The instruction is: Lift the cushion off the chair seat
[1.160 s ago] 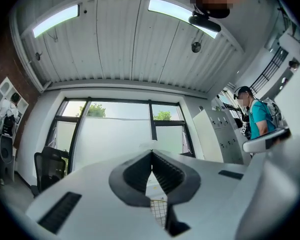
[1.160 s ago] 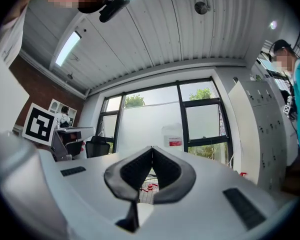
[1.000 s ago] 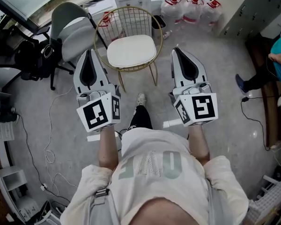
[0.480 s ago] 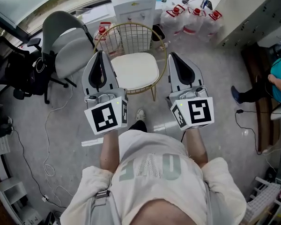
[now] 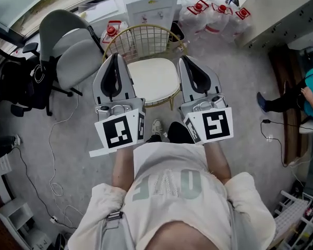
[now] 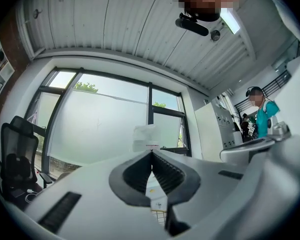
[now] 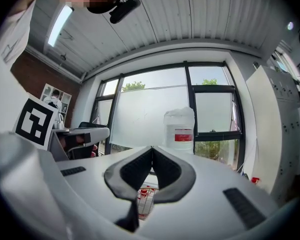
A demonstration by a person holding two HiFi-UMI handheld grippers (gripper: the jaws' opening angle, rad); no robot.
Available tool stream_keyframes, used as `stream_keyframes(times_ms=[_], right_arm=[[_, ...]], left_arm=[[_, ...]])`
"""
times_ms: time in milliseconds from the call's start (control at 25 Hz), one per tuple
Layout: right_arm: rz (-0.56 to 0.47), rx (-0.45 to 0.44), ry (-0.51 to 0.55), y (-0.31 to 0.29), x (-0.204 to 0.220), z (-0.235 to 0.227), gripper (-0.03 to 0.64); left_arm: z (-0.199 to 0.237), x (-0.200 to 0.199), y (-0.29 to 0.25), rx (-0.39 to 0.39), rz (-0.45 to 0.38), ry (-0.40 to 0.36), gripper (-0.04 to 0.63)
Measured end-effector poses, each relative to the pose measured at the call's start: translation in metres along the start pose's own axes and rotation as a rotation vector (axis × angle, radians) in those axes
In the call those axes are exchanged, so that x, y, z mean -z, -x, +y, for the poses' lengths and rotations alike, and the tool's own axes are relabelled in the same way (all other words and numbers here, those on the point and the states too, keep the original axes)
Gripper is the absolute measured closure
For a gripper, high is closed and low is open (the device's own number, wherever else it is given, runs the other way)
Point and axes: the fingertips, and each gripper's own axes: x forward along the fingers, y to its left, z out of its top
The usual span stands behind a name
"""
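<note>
Since the earlier frames, both grippers have advanced toward the far side, up to the chair (image 5: pixel 144 36). The cushion (image 5: pixel 155 80) lies on the seat. In the head view, the left gripper (image 5: pixel 115 57) now overlaps the cushion's left edge and the right gripper (image 5: pixel 184 60) its right edge. Both grippers are clenched with nothing between the jaws.

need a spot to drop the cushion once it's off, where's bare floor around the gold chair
The widest bare floor lies right of the gold chair, between it, the water jugs and a person's shoe. Left front is open too, but a white cable crosses it. Crowded: the grey chair on its left, the white cabinet behind.
</note>
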Motion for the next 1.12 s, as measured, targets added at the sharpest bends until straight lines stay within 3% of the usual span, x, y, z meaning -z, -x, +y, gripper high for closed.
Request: stream_keyframes(times_ms=[280, 480, 1120], right_arm=[[-0.032, -0.072, -0.040, -0.016, 0.000, -0.010, 0.600], [-0.073, -0.152, -0.038, -0.024, -0.015, -0.018, 0.600], [-0.111, -0.187, -0.041, -0.039, -0.020, -0.033, 0.600]], left_arm=[[-0.015, 0.006, -0.005, -0.039, 0.022, -0.014, 0.583], [-0.021, -0.011, -0.013, -0.087, -0.018, -0.044, 0.583], [-0.042, -0.021, -0.023, -0.103, -0.045, -0.061, 0.583]])
